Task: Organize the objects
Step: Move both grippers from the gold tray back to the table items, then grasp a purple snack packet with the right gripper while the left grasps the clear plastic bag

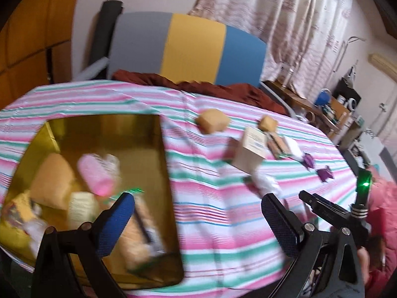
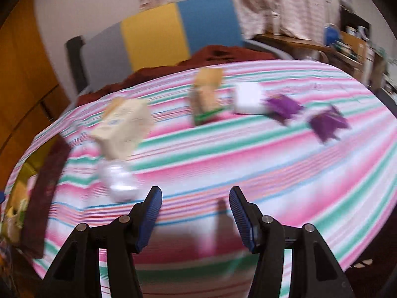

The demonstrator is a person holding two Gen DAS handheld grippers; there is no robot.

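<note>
My left gripper (image 1: 198,213) is open and empty above the striped tablecloth (image 1: 223,223), beside a gold tin (image 1: 158,129) that holds a pink packet (image 1: 95,173), tan buns and several other wrapped snacks. On the cloth beyond lie two tan buns (image 1: 213,123), a cream box (image 1: 250,149), snack bars (image 1: 278,144), two purple wrappers (image 1: 325,173) and a white crumpled wrapper (image 1: 264,182). My right gripper (image 2: 196,211) is open with nothing between its blue pads. Ahead of it I see the white wrapper (image 2: 119,178), cream box (image 2: 124,124), snack bar (image 2: 206,99), a white packet (image 2: 248,98) and purple wrappers (image 2: 327,124).
A grey, yellow and blue panel (image 1: 193,47) and a rust-red cloth (image 1: 203,84) sit behind the table. A cluttered shelf (image 1: 330,109) stands at the right, under curtains. A sleeve in pink (image 1: 382,198) is by the right gripper's green light (image 1: 363,186). Both views are motion-blurred.
</note>
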